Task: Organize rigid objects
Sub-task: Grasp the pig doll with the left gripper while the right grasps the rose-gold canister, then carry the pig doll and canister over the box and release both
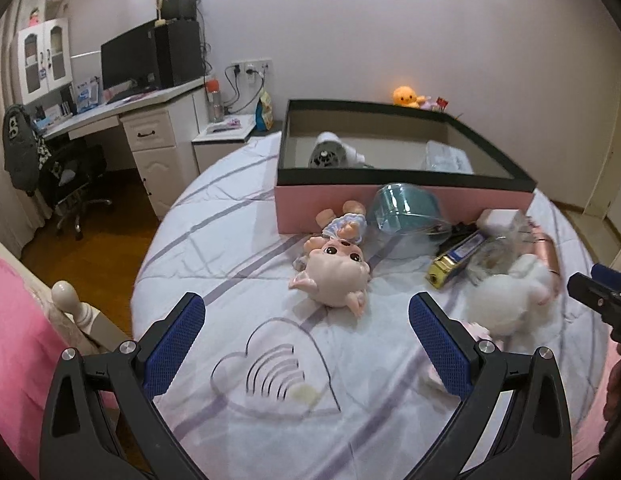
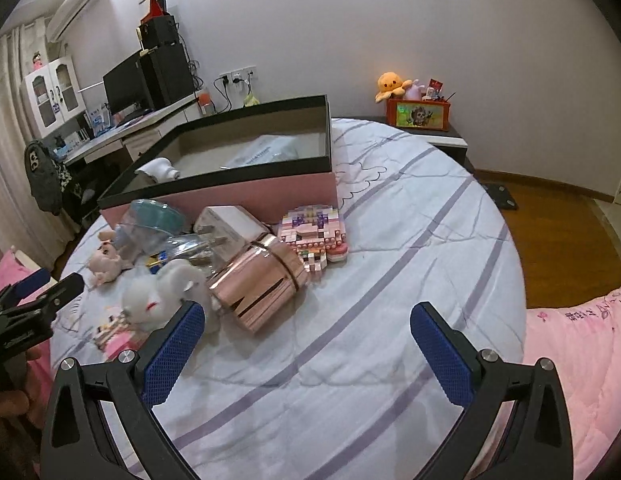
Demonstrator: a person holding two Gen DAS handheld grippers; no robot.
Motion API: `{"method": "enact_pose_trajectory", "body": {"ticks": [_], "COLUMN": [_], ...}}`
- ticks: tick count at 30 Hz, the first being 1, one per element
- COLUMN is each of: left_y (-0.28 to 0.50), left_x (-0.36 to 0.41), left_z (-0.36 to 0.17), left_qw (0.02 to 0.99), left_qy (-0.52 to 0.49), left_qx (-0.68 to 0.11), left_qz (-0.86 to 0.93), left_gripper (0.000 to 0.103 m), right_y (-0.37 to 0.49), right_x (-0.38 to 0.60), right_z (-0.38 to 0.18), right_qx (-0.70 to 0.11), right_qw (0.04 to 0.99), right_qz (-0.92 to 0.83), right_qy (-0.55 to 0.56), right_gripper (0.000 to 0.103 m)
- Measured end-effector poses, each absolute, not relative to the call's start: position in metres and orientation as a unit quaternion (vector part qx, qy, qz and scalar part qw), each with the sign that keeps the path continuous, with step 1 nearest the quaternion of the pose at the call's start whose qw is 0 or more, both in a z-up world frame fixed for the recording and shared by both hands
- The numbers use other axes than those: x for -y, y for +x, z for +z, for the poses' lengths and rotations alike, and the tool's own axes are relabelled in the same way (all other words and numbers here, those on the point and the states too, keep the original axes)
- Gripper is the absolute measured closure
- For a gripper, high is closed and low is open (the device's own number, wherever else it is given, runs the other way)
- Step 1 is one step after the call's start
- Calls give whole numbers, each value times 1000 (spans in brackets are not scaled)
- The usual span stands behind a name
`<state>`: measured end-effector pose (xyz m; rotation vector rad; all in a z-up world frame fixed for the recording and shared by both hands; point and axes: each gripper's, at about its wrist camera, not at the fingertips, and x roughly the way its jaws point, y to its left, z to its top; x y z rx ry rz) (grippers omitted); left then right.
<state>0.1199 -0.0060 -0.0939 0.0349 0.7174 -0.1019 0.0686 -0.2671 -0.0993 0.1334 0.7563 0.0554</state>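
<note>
A pink box with a black rim (image 1: 402, 210) (image 2: 246, 196) stands on the bed, holding a white fan-like device (image 1: 330, 152) and a plastic packet (image 1: 446, 158). In front of it lie a pig doll (image 1: 334, 268), a clear tub with a teal lid (image 1: 406, 210), a gold-and-blue box (image 1: 456, 258), a white plush (image 1: 506, 300) (image 2: 162, 296), a rose-gold cylinder (image 2: 258, 284), a white adapter (image 2: 230, 220) and a pink brick model (image 2: 316, 236). My left gripper (image 1: 306, 344) is open above the sheet, near the pig doll. My right gripper (image 2: 306, 348) is open, right of the white plush.
The round bed (image 2: 390, 240) has a white striped sheet. A desk with a monitor (image 1: 126, 60) and an office chair (image 1: 70, 176) stand at the left. A nightstand with an orange plush (image 2: 390, 84) and a red box (image 2: 418, 114) is behind the bed. A pink quilt (image 2: 582, 352) lies right.
</note>
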Motion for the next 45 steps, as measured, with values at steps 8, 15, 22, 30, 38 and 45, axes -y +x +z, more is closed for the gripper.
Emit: {"method": "enact_pose_trajectory", "body": {"ticks": [8,15,22,30,38,45], "left_y": [155,178,158,126,110,128], "left_x": [14,17,13,8,7,12], "left_z": [-108,-113,-110,-105,-76,-47], "left_qw": [918,902,911,918,931,940], "left_qy": [34,21,8,3,4,7], "left_qx": [-389,-418,-395,-381,-347,-320], "left_qz": [-74,-109,-116,-109,-115,-118], "left_gripper": [0,44,46,46,46,46], "right_y": [95,104,90,71,67,92], "right_x": [255,241,244,250,245,239], "right_z": [-109,-114,-111,-96,-70,-40], "right_qx": [-389,-396,-387,-371,-345,-320], "right_qw": [917,912,915,922,932,941], "right_qz": [69,100,100,93,98,106], "right_qy": [44,41,51,55,48,34], "right_gripper": [7,35,38,38,38,38]}}
